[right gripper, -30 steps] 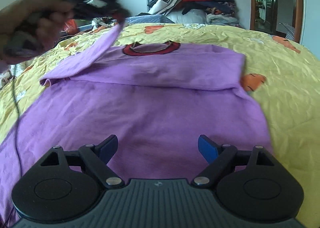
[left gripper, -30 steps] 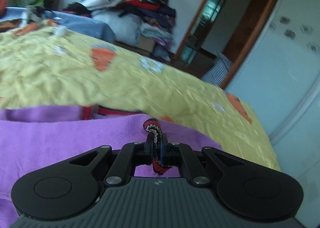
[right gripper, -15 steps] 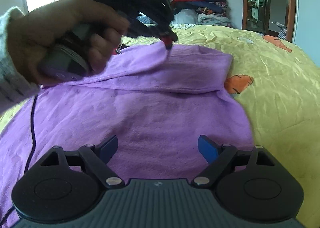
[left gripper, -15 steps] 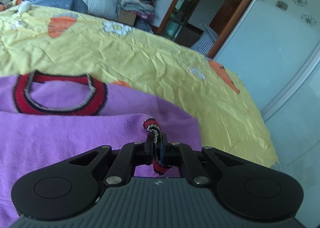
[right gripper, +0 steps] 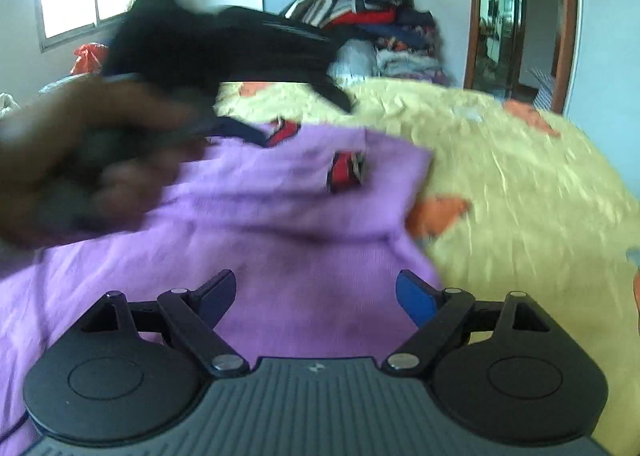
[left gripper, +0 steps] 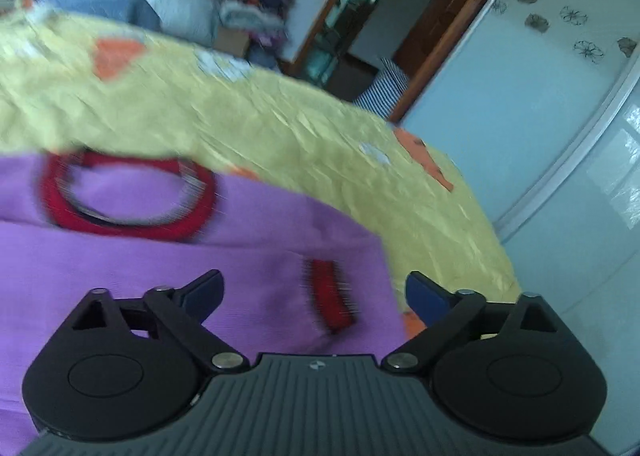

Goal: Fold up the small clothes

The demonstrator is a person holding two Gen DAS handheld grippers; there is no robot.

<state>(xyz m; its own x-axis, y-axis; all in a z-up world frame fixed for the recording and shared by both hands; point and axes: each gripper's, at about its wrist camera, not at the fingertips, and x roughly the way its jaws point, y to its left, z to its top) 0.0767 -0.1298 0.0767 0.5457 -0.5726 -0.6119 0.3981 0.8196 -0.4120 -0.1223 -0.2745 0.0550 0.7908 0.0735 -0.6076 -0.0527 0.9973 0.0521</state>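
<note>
A purple sweater (left gripper: 120, 264) with a red collar (left gripper: 132, 196) lies on the yellow bedspread (left gripper: 280, 124). Its sleeve is folded across the chest, and the red cuff (left gripper: 330, 298) rests on the purple cloth. My left gripper (left gripper: 314, 294) is open just above the cuff, holding nothing. In the right wrist view the sweater (right gripper: 304, 256) fills the middle, with the cuff (right gripper: 346, 172) on it. The left gripper (right gripper: 304, 112) shows blurred above the collar. My right gripper (right gripper: 316, 296) is open and empty over the sweater's lower part.
A tall pile of clothes (right gripper: 360, 16) stands beyond the bed's far side. A doorway (right gripper: 520, 16) is at the right. A pale wardrobe door (left gripper: 540, 116) flanks the bed's edge. The bedspread (right gripper: 520, 184) lies bare to the right of the sweater.
My left gripper has opened and let go of the red cuff, which now lies on the sweater's chest. The right gripper has stayed open and nearly still.
</note>
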